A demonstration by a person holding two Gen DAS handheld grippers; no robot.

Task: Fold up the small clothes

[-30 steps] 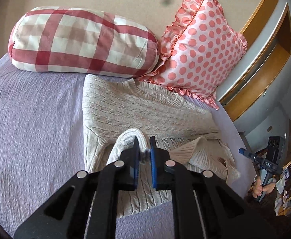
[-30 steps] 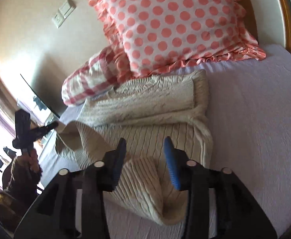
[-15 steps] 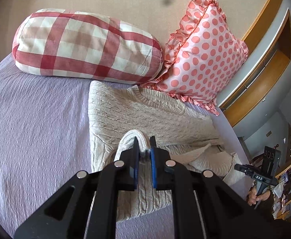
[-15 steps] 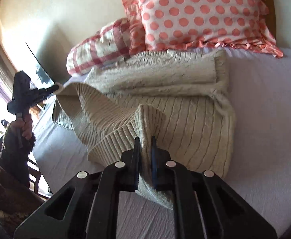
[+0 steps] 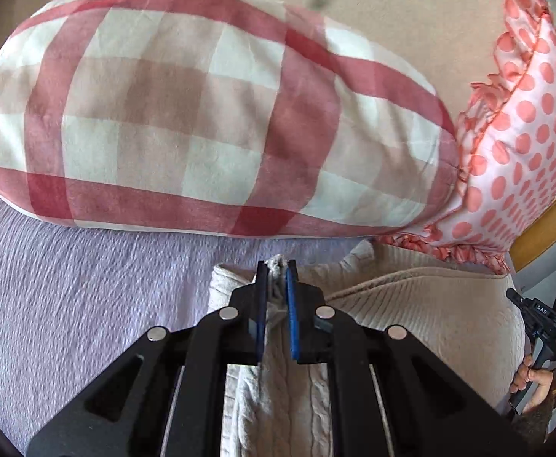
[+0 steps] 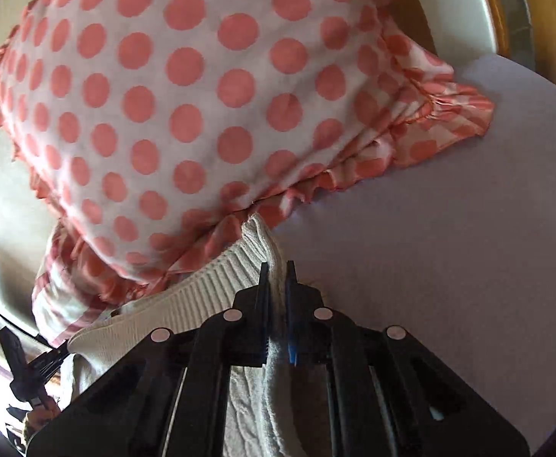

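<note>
Nearest, a cream knitted sweater [image 5: 411,304] on a lilac bed [image 5: 68,304] is pinched by the left gripper [image 5: 276,289] and the right gripper [image 6: 276,289], both closed on its edge. Beyond, a checked pillow [image 5: 209,114] and a polka-dot pillow [image 6: 202,95] are propped against the wall.

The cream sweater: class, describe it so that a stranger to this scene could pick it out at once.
Start at the lilac bedspread and look toward the two pillows at its head, one red-checked and one pink with coral dots. In front of them lies the sweater. It alone is plain cream cable knit, and both tongs, left and right, pinch its ribbed edge.
</note>
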